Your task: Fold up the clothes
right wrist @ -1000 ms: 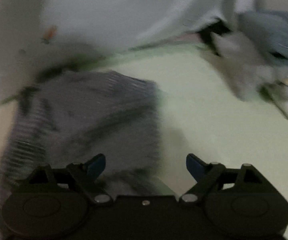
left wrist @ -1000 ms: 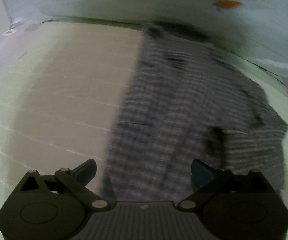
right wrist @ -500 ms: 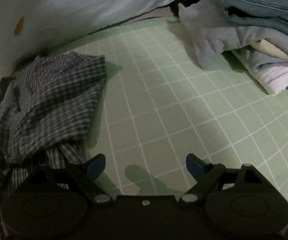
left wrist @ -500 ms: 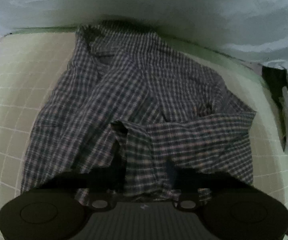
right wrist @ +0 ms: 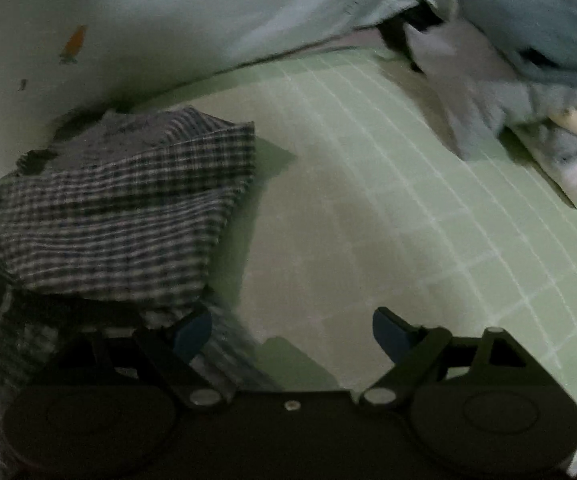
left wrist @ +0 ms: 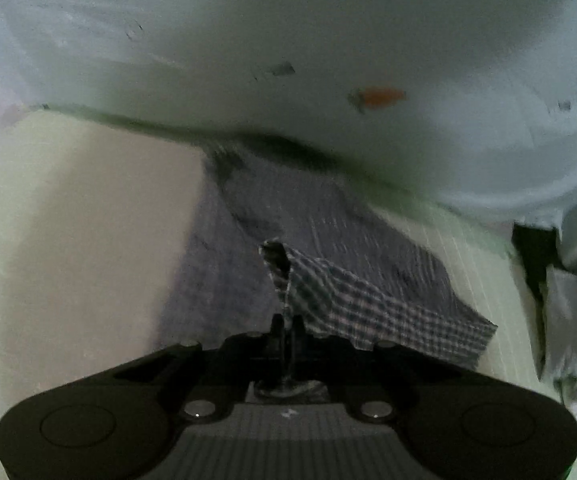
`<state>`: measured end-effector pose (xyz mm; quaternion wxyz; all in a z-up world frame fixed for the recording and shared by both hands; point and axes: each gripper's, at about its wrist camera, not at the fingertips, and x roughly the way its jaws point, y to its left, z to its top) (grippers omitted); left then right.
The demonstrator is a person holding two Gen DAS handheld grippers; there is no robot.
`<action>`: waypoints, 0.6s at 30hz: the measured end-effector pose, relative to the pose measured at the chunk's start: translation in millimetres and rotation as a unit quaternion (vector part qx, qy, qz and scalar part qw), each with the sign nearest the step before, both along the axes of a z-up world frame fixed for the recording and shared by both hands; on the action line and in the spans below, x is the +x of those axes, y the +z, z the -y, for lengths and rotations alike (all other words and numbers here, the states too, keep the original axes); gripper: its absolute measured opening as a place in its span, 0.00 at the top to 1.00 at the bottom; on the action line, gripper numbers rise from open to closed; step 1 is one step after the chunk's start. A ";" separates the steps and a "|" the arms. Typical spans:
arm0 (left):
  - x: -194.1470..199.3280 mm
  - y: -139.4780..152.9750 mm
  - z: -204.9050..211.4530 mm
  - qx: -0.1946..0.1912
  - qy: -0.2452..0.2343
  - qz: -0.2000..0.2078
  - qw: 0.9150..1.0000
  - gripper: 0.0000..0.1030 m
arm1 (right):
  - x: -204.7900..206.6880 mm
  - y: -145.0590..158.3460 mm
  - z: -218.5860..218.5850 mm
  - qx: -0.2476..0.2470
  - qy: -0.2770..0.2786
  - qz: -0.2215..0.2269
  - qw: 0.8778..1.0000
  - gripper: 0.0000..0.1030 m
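A dark plaid shirt point(left wrist: 308, 240) lies on the green gridded mat point(left wrist: 68, 208). My left gripper point(left wrist: 287, 326) is shut on a fold of the shirt's sleeve point(left wrist: 368, 304) and holds it lifted above the rest of the shirt. In the right wrist view the shirt point(right wrist: 128, 208) is at the left, its raised fold hanging over the lower layer. My right gripper point(right wrist: 292, 332) is open and empty over the mat point(right wrist: 368, 200), with its left finger point(right wrist: 192, 332) at the shirt's right edge.
A pale blue sheet with a carrot print point(left wrist: 376, 96) rises behind the mat. A pile of light blue and white clothes point(right wrist: 528, 80) lies at the mat's far right, and its edge shows in the left wrist view point(left wrist: 568, 320).
My left gripper closed on the shirt's sleeve and has lifted it, swinging to the left. My right gripper stayed open and shifted slightly beside the shirt.
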<state>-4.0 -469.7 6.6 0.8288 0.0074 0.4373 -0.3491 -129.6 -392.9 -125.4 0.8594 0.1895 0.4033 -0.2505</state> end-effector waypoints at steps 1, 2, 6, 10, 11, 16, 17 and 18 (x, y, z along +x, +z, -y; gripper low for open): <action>12.0 4.5 -6.4 -0.009 0.002 0.004 1.000 0.98 | 6.9 1.4 -10.4 -0.005 0.005 0.002 1.000 0.14; 24.9 9.1 -13.2 -0.019 0.005 0.007 1.000 0.98 | 12.8 2.4 -18.4 -0.008 0.007 0.002 1.000 0.14; 86.8 28.4 -52.7 -0.058 0.052 0.028 0.997 0.98 | 35.5 5.9 -57.2 -0.022 0.012 0.002 1.000 0.14; 156.5 28.7 -96.6 -0.050 0.131 0.067 0.988 0.98 | 53.0 11.0 -91.6 -0.033 0.003 0.003 0.999 0.14; 174.1 22.8 -107.0 -0.049 0.147 0.061 0.986 0.97 | 56.1 12.5 -99.2 -0.036 -0.001 0.004 0.999 0.14; 213.3 -15.5 -134.6 -0.006 0.207 0.022 0.978 0.94 | 61.0 14.1 -123.0 -0.051 -0.018 -0.016 0.998 0.14; 216.4 -23.2 -137.7 0.007 0.215 0.018 0.976 0.87 | 59.2 14.8 -125.6 -0.055 -0.021 -0.022 0.998 0.14; 218.5 -30.5 -140.0 0.021 0.221 0.011 0.975 0.78 | 57.3 15.5 -128.2 -0.060 -0.023 -0.028 0.998 0.14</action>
